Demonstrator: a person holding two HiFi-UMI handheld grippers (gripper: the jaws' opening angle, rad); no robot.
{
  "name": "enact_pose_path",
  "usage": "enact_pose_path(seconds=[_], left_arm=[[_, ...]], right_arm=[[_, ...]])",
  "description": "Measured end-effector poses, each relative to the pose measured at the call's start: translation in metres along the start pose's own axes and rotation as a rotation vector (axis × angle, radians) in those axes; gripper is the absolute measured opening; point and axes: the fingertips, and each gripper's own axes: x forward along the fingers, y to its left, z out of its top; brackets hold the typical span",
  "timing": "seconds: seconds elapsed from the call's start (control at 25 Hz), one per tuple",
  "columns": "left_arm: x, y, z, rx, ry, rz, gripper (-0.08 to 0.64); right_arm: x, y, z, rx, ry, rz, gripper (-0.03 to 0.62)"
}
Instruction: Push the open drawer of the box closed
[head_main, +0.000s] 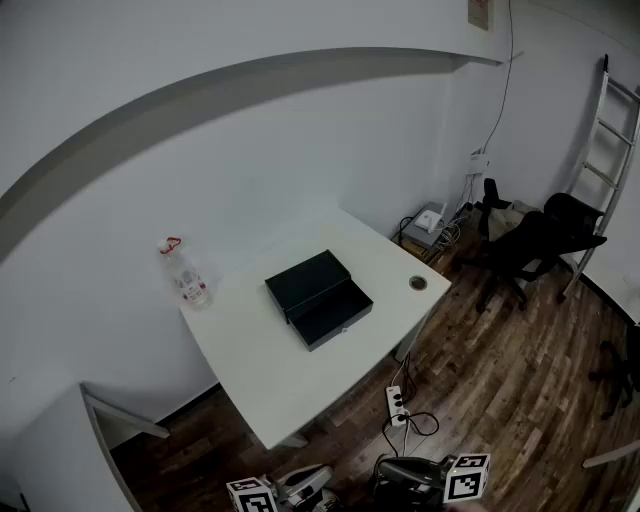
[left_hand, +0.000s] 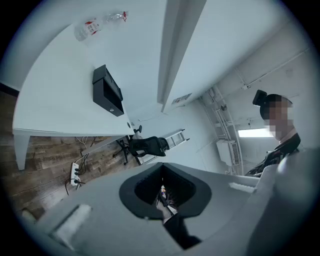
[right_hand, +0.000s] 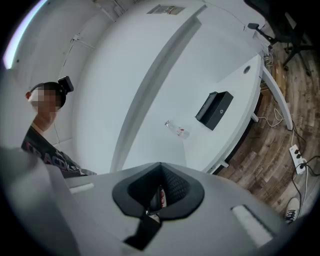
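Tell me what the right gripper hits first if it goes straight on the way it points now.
Nothing close: the right gripper aims through open air toward the corner of the desk by the bottle, not at the box. Probably the bottle or the wall behind it first; depth is unclear.

White tabletop (head_main: 270, 370): black box (head_main: 308, 278) mid-surface, drawer (head_main: 332, 312) open toward the near-right edge. Red-capped bottle (head_main: 184, 275) near far-left corner, well apart from box. Grommet (head_main: 418, 284) by right corner.
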Motion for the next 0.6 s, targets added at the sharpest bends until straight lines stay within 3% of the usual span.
enact_pose_path(seconds=[0.6], left_arm=[[0.0056,0.0065,-0.0003,-0.020,-0.003,0.010,0.000]], right_arm=[[0.0003,-0.0059,0.0029,0.000,0.008,-0.002,0.003]])
